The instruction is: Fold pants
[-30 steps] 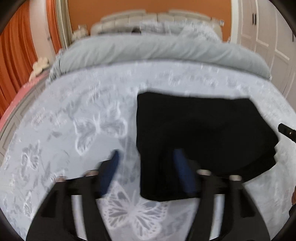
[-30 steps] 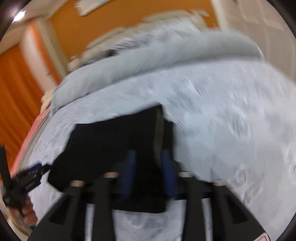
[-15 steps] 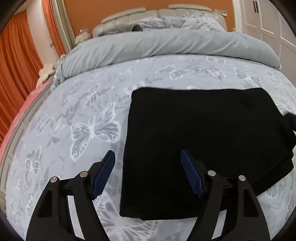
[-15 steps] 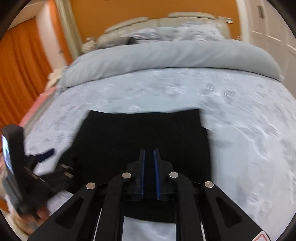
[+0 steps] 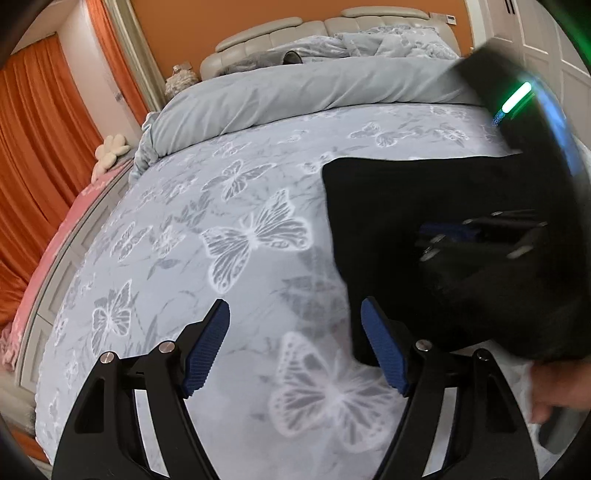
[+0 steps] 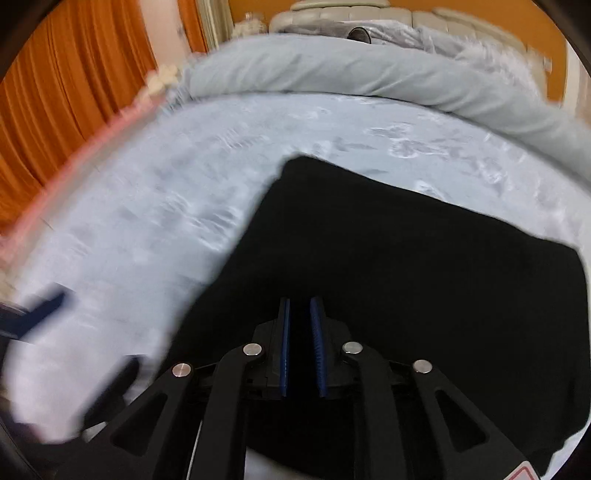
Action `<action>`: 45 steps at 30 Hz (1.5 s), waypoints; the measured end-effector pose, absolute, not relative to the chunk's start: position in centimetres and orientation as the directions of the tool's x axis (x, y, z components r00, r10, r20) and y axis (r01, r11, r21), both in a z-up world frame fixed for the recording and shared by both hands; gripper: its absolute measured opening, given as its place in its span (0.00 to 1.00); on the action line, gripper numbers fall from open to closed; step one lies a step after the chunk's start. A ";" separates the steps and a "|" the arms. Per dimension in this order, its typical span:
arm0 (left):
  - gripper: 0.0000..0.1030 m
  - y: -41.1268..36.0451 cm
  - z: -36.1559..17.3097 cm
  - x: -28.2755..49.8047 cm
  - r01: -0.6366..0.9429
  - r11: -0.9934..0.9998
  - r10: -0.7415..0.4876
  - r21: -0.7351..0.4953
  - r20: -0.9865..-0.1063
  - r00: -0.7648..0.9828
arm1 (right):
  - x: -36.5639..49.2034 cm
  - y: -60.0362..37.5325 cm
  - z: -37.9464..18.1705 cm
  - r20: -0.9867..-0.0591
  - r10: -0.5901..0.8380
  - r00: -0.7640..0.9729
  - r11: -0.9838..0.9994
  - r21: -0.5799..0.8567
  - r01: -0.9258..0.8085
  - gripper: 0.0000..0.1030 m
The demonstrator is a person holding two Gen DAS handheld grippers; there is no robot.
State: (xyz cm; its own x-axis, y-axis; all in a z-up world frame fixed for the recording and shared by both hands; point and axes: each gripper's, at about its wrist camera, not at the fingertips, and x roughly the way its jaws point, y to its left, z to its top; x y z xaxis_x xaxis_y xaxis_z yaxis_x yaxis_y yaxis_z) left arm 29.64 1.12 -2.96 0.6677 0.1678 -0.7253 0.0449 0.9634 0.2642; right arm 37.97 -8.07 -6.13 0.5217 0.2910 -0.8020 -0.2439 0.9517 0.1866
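Note:
Black pants (image 5: 376, 206) lie folded into a rectangle on the butterfly-print bed sheet (image 5: 240, 240). My left gripper (image 5: 294, 310) hangs open over the sheet, its right finger at the pants' near left edge and nothing between the pads. My right gripper (image 6: 300, 301) is over the pants (image 6: 406, 251), its blue pads nearly together on dark cloth. In the left wrist view the right gripper (image 5: 448, 232) reaches in blurred from the right, with a bulge of black cloth under it. One blurred finger (image 6: 48, 306) of the left gripper shows at the right wrist view's left edge.
A rolled grey duvet (image 5: 295, 92) and pillows lie across the bed's far end before a padded headboard (image 5: 314, 29). Orange curtains (image 5: 37, 147) hang at the left, beyond the pink bed edge. White cupboard doors (image 5: 546, 44) stand at the right. A hand (image 5: 554, 391) holds the right gripper.
The right gripper has swept leftward across the pants and now fills the right of the left wrist view. The left gripper has shifted left, from straddling the pants' edge to over the sheet.

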 end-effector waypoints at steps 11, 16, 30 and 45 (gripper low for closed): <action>0.70 -0.4 -2.9 28.6 0.065 0.976 0.116 0.210 -0.744 0.658 | 30.9 -26.6 -7.3 -0.786 0.118 0.607 0.971 0.221 0.097 0.04; 0.82 -0.1 -4.4 29.6 0.062 0.994 0.039 0.095 -0.799 0.601 | 28.7 -29.3 -4.7 -0.753 0.160 0.639 0.939 0.315 0.136 0.31; 0.47 2.0 -8.5 33.7 0.003 0.966 -0.220 -0.260 -0.813 0.539 | 30.6 -31.4 -9.8 -0.754 0.281 0.594 0.866 0.466 0.181 0.30; 0.80 0.5 -3.8 27.8 0.044 0.998 -0.062 -0.044 -0.769 0.636 | 24.1 -27.6 -1.6 -0.742 -0.006 0.671 0.977 0.139 0.163 0.57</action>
